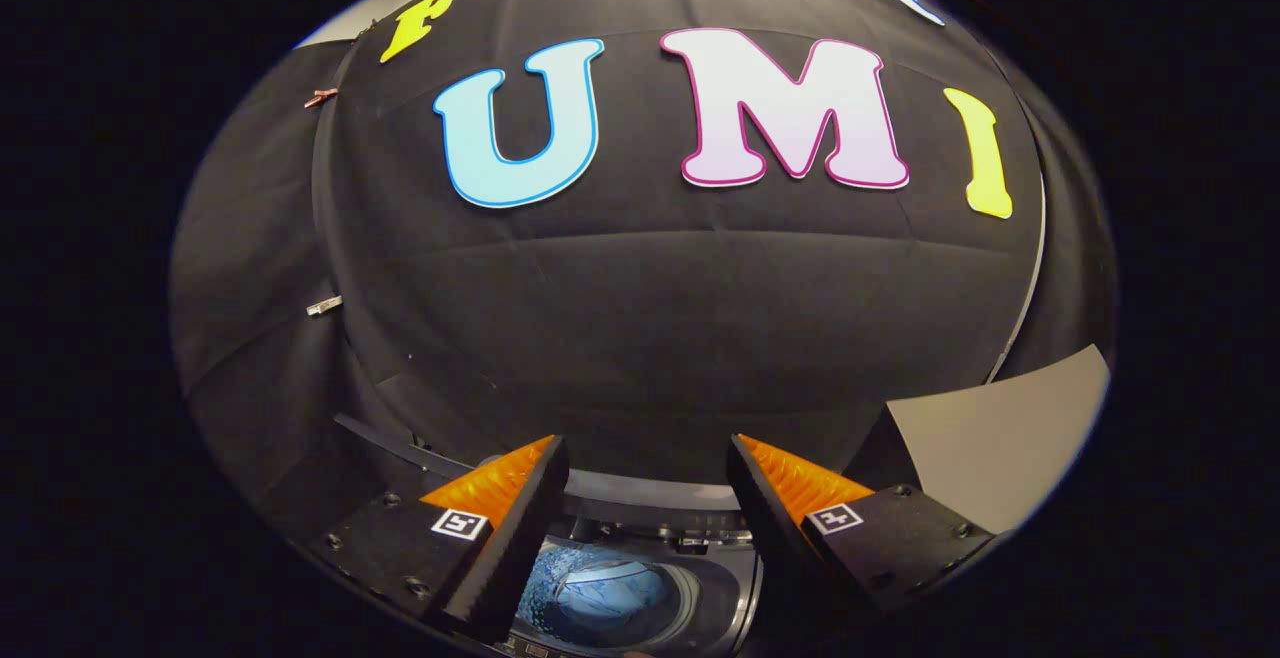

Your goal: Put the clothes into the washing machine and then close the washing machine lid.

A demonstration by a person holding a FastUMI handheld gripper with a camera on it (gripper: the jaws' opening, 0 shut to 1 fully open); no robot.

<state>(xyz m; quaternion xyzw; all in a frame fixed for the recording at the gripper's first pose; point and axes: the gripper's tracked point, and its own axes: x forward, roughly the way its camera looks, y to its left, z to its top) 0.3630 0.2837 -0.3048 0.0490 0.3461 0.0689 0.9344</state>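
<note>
Now the fingers point(645, 498) were held spread and empty, and between them the washing machine point(640, 593) was seen below, lid off its mouth, something bluish in the drum point(598, 593); closing was judged still undone.

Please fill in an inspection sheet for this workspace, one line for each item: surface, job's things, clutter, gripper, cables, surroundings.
Surface: nothing seen.
Job's things: washing machine below the fingers, lid up, its drum open to view; something blue lies in the drum, too blurred to name.
Clutter: nothing seen.
Gripper: gripper open, fingers spread wide with nothing between them, held above the drum opening.
Cables: nothing seen.
Surroundings: black cloth wall beyond the fingers, two small clips on its edge; a grey panel beside the right finger.
</note>
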